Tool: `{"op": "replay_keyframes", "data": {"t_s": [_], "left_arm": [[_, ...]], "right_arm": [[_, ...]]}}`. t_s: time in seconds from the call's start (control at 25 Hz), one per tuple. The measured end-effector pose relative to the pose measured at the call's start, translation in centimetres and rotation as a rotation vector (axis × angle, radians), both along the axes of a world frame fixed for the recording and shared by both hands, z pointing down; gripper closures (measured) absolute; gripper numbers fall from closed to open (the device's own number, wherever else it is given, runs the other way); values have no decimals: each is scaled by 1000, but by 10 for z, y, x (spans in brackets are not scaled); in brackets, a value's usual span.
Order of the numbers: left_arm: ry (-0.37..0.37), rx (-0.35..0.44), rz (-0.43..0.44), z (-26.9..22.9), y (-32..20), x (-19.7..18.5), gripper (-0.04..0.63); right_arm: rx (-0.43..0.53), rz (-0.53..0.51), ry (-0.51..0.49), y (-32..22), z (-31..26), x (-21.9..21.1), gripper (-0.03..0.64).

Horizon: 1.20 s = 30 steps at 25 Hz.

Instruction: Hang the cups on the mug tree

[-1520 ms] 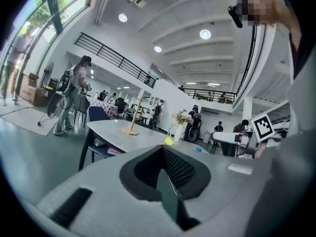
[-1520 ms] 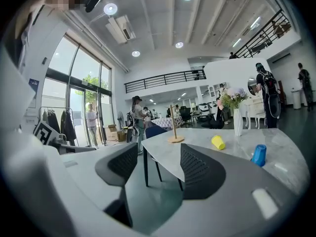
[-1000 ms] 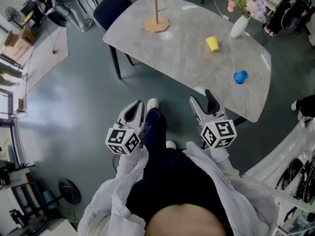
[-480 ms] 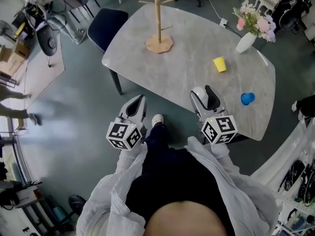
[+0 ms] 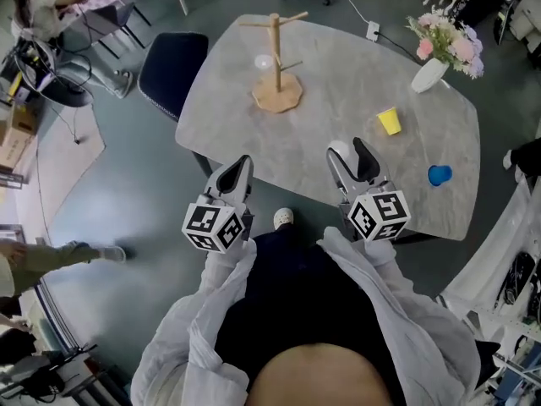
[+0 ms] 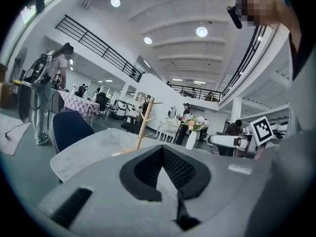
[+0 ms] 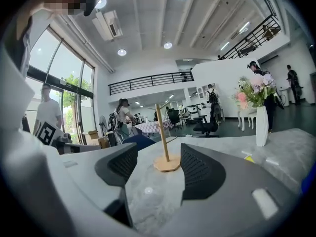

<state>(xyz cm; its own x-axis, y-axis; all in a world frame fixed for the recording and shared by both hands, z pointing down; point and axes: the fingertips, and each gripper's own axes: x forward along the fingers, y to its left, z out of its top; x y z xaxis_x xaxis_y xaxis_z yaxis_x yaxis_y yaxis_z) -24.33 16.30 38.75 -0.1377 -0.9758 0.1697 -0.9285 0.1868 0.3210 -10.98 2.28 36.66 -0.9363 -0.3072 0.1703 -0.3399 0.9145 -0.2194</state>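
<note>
The wooden mug tree (image 5: 277,66) stands bare at the far left of the grey marble table (image 5: 338,100). It shows again in the left gripper view (image 6: 143,125) and between the right jaws (image 7: 163,137). A yellow cup (image 5: 389,121) lies right of the middle and a blue cup (image 5: 439,175) sits near the right edge. My left gripper (image 5: 243,162) is at the table's near edge, its tips (image 6: 162,149) meeting with nothing between them. Over the near edge, my right gripper (image 5: 351,152) (image 7: 158,164) stands open and empty. Both point at the tree.
A white vase of flowers (image 5: 431,73) stands at the table's far right corner. A dark chair (image 5: 173,70) sits at the left end. A person's leg (image 5: 59,256) is on the floor to the left. Racks and clutter line the right side.
The view has closed in on the table. Both grippers have moved forward from over the floor to the table's near edge. Their jaws look unchanged.
</note>
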Motion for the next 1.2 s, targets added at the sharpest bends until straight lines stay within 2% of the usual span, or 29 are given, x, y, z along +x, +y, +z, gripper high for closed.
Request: {"op": "replay_keyframes", "data": {"t_s": [0.2, 0.44, 0.68, 0.88, 1.2], "left_arm": [[36, -10, 97, 17, -26, -8, 598], [81, -19, 261, 32, -78, 15, 598], [79, -38, 395, 40, -141, 43, 598], [73, -65, 430, 53, -189, 54, 598], [111, -147, 411, 93, -250, 58, 598]], "right_arm": [[12, 80, 31, -15, 9, 0, 353], [40, 246, 101, -53, 19, 46, 353], [47, 383, 177, -108, 38, 96, 353], [28, 427, 237, -155, 66, 118, 351], [-53, 418, 305, -219, 122, 123, 351]]}}
